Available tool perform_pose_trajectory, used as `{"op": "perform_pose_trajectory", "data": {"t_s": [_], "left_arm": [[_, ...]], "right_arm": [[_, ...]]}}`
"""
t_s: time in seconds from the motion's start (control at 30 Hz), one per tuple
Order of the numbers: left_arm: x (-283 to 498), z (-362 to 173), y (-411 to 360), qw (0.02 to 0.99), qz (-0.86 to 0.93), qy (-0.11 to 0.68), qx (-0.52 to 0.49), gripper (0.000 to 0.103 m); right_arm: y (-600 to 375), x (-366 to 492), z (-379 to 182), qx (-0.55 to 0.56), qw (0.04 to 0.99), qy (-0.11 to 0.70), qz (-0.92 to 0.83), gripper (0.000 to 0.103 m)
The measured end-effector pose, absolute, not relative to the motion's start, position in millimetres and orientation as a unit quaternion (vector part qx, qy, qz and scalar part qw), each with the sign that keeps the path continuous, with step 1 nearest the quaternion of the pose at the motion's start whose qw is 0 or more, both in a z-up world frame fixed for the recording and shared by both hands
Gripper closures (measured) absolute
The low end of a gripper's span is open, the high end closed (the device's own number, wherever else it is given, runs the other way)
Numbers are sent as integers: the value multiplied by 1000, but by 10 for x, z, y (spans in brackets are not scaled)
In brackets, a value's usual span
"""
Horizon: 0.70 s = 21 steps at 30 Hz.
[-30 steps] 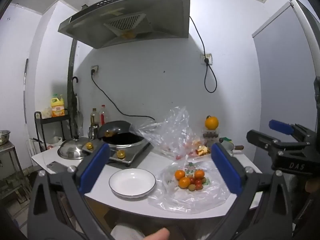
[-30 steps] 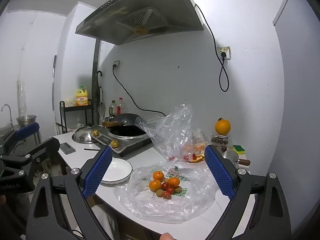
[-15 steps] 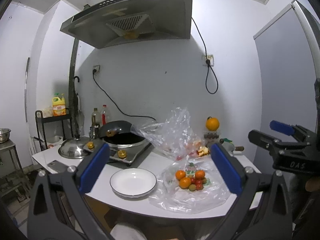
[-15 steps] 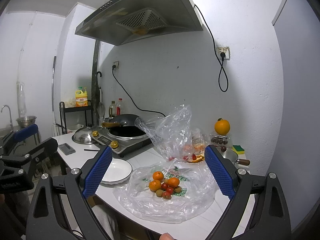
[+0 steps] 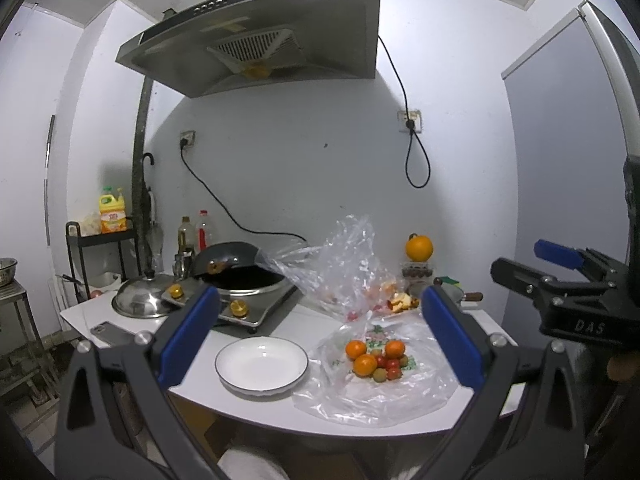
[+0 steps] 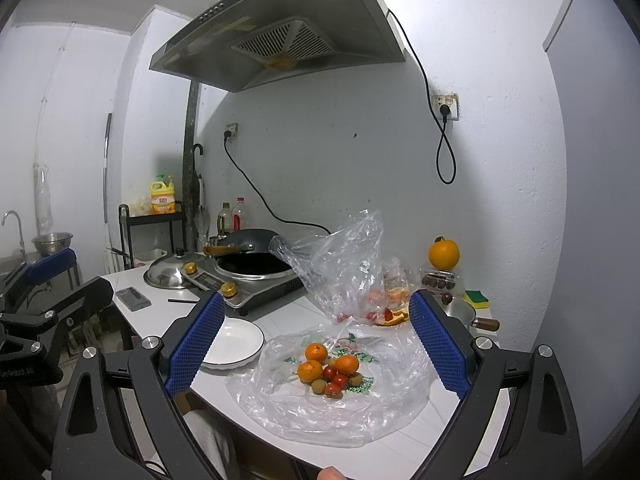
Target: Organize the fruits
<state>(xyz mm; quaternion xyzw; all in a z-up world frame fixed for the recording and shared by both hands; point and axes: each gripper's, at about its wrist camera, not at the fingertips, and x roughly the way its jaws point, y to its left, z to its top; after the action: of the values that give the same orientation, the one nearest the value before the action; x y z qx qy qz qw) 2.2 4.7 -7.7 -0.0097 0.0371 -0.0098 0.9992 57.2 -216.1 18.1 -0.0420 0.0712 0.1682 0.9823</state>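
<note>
A wok (image 5: 240, 276) sits on the induction cooker (image 6: 256, 292), beside a steel lid (image 5: 140, 300) and phone (image 6: 133, 298).

A home kitchen: range hood (image 5: 256, 36) above a wok (image 5: 240, 276) on a cooktop (image 6: 256, 292).

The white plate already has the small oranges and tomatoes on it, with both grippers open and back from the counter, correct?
Not quite. The white plate is empty; the small oranges and tomatoes lie on the flat plastic bag right of it, as the left wrist view shows. The left gripper and right gripper are open and back from the counter.
</note>
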Motion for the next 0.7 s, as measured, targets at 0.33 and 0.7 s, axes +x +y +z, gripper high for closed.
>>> {"op": "perform_pose_trajectory", "data": {"t_s": [0.33, 0.7], "left_arm": [[20, -93, 34, 999, -5, 37, -10, 1], [23, -91, 55, 999, -6, 39, -11, 1]], "right_arm": [[-2164, 573, 177, -41, 982, 71, 168, 8], [-2157, 571, 183, -42, 982, 72, 168, 8]]}}
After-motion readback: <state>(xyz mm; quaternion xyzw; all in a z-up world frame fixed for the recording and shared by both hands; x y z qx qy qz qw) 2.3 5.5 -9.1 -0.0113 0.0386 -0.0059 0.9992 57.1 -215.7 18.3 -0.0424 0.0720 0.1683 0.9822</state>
